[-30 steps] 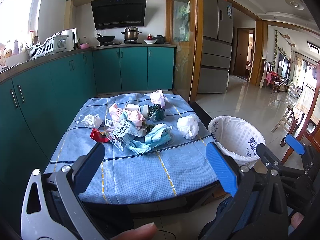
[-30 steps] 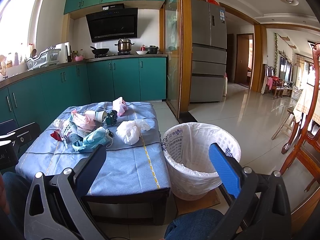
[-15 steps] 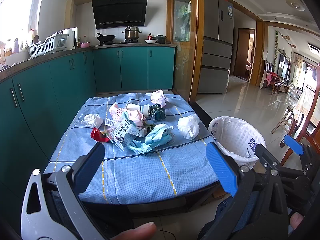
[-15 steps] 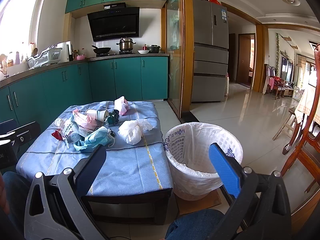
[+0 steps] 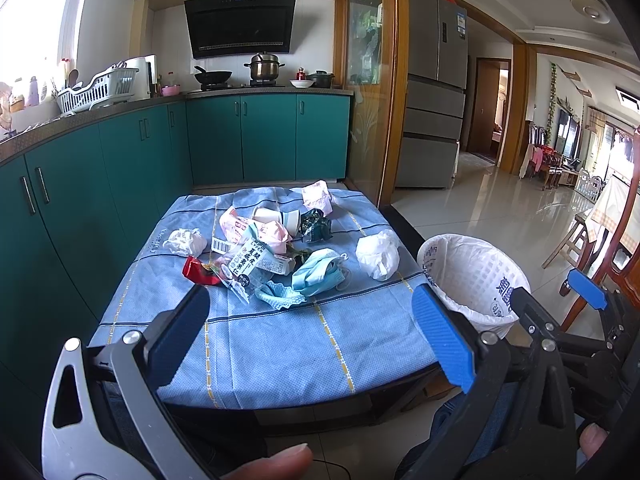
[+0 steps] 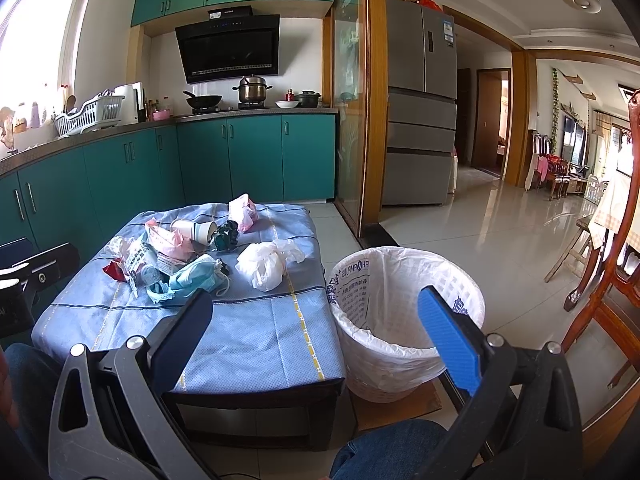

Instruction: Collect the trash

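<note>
Your left gripper (image 5: 310, 332) is spread wide with nothing between its fingers, hovering over the near edge of the blue tablecloth (image 5: 280, 344). Your right gripper (image 6: 316, 332) is just as wide and holds nothing; its left finger sits over the cloth's near right corner, its right finger over the lined trash basket (image 6: 404, 320), which stands on the floor just right of the table.

Ahead of the left gripper lies the trash pile: blue face masks (image 5: 318, 276) nearest, a red wrapper (image 5: 198, 271) to their left, a printed clear packet (image 5: 244, 264) between them. A crumpled white bag (image 5: 378, 255) lies ahead and right, apart from the pile. Farther on are a white tissue wad (image 5: 185, 241), pink wrappers (image 5: 272, 234), a tipped paper cup (image 5: 280, 218), a dark green wrapper (image 5: 316, 226) and a pink bag (image 5: 317, 197) at the far edge.
</note>
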A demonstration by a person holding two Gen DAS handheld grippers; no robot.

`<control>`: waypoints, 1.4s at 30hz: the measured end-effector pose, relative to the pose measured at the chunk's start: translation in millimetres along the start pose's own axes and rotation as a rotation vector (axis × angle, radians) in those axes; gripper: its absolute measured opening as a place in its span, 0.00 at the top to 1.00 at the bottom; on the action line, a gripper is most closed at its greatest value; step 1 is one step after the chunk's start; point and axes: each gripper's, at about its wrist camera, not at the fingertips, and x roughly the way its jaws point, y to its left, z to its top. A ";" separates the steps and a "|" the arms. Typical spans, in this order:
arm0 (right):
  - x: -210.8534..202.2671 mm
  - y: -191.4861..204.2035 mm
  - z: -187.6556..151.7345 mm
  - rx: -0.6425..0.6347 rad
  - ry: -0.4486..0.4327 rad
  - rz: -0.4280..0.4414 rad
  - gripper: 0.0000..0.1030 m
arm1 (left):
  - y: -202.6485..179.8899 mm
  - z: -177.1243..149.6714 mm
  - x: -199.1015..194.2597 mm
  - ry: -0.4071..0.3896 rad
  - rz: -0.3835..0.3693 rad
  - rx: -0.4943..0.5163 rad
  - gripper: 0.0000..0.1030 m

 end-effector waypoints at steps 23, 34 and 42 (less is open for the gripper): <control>-0.1 0.0 -0.4 0.006 0.004 -0.001 0.03 | 5.8 -3.4 -1.4 0.005 0.002 -0.013 0.03; -0.8 -1.7 -2.3 0.018 0.005 -0.002 0.03 | 8.3 -5.5 -2.3 0.007 0.004 -0.013 0.03; -0.9 -4.8 -3.8 0.025 0.009 -0.005 0.03 | 7.6 -5.1 -2.3 0.010 0.004 -0.012 0.03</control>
